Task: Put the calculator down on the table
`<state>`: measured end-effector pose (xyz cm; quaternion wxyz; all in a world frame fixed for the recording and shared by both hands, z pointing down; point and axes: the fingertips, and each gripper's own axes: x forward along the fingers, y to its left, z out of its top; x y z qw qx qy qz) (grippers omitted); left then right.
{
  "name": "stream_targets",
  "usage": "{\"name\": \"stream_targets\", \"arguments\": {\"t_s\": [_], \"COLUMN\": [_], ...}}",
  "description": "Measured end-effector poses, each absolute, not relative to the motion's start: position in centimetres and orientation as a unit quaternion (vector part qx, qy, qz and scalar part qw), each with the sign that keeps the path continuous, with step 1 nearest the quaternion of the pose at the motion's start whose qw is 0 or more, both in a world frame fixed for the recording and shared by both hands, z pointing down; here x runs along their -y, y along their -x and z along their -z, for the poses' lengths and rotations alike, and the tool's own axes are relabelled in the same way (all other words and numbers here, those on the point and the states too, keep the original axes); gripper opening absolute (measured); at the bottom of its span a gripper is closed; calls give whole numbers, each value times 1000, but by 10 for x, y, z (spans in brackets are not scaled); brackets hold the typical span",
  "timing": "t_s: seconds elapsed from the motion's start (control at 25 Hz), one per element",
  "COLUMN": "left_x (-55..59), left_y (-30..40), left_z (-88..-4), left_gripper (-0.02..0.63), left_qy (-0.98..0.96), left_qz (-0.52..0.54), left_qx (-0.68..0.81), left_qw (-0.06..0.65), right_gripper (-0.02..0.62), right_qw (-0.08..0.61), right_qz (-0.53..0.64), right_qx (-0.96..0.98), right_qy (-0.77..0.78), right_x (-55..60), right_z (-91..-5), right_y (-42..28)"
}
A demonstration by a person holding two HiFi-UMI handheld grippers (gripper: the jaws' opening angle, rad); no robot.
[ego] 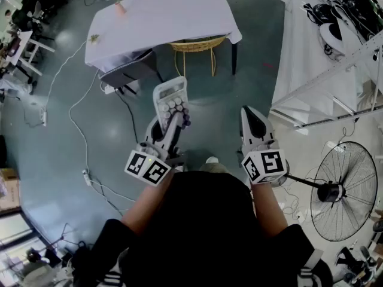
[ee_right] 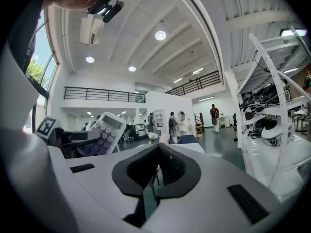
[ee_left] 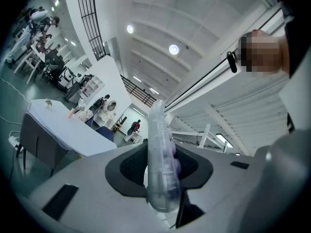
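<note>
Left gripper (ego: 173, 119) pinching calculator (ego: 169, 91) edge-on, long axis aimed ahead | counter (ego: 161, 23) well apart, straight ahead | right gripper (ego: 251, 118) pressed together, empty, off to the side

Showing white with pale lilac keys on the calculator (ego: 170, 100). Wearing black-and-white square markers over light grey on the left gripper (ego: 173, 119) and right gripper (ego: 251, 113), with black ribbed pads (ee_right: 172, 169) inside. Draping plain white over the table (ego: 167, 20). Glowing yellow in the wire chair (ego: 196, 45). Spreading dull blue-grey across the floor (ego: 60, 130). Standing black in the fan (ego: 331, 192). Showing black on the person's top (ego: 203, 220).
</note>
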<state>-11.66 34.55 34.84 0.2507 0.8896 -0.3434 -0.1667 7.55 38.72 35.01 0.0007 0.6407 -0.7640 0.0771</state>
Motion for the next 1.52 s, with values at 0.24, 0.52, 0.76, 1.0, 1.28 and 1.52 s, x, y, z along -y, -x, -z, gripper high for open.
{"name": "stream_targets", "arguments": {"t_s": [0.24,0.52,0.76,1.0,1.28,1.52], "left_x": [-350,-353,-331,-273,-160,-59], "left_y": [101,89,82,58,26,19], "left_z": [-360,-365,-370,-383,-384,-374], "left_gripper": [126,127,126,126,126,127], "left_qy": [-880,-877,-882,-887,-893,-903], "left_qz": [168,168,165,163,164,158], "left_qx": [345,357,342,318,293,270], "left_qw": [279,273,278,293,299,295], "right_gripper": [-3,-2,-2,-2,-2,-2], "right_qw": [-10,-5,-10,-3,8,-1], "right_qz": [-68,-61,-88,-99,-104,-99], "right_qx": [769,771,767,759,747,752], "right_qy": [-636,-634,-636,-644,-656,-651], "right_x": [-397,-400,-383,-334,-219,-102], "right_z": [-345,-355,-373,-384,-382,-362], "right_y": [-92,-108,-114,-126,-150,-137]}}
